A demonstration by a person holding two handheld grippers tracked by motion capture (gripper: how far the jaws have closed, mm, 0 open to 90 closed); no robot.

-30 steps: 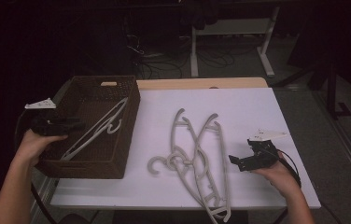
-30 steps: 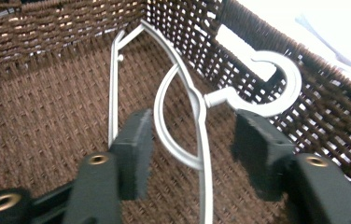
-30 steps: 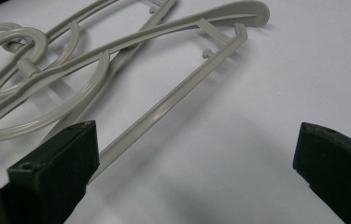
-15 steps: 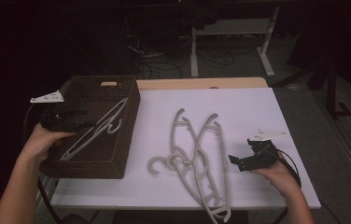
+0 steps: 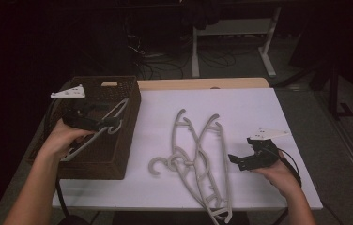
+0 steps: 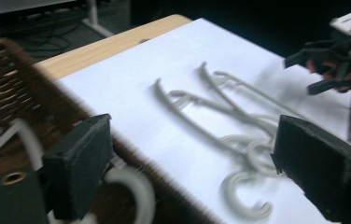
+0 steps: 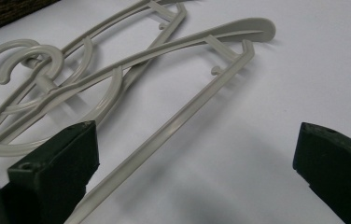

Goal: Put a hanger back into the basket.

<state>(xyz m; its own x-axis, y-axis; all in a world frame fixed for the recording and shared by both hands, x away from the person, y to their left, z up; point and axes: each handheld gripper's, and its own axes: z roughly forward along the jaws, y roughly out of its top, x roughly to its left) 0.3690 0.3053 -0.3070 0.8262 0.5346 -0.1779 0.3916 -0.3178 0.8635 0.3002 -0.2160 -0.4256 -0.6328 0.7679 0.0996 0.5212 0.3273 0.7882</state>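
Several pale grey plastic hangers [image 5: 198, 154] lie tangled on the white table top. One more hanger [image 5: 100, 130] rests slantwise inside the dark wicker basket [image 5: 118, 161] at the left. My left gripper [image 5: 111, 124] hovers open over the basket, its jaws wide apart. In the left gripper view, that hanger's hook [image 6: 136, 191] sits just beside the left jaw, not held. My right gripper [image 5: 236, 161] is open at the right of the pile. In the right gripper view, a hanger's long bar [image 7: 164, 135] runs between the jaws of the gripper [image 7: 197, 172], untouched.
The white sheet [image 5: 240, 108] covers a wooden table whose bare edge [image 5: 203, 83] shows at the back. Desk legs and cables [image 5: 198, 51] stand on the dark floor behind. Each gripper trails a black cable toward the table's front.
My left gripper has moved right, from the basket's left rim to above its middle. The hanger in the basket and the right gripper have stayed put.
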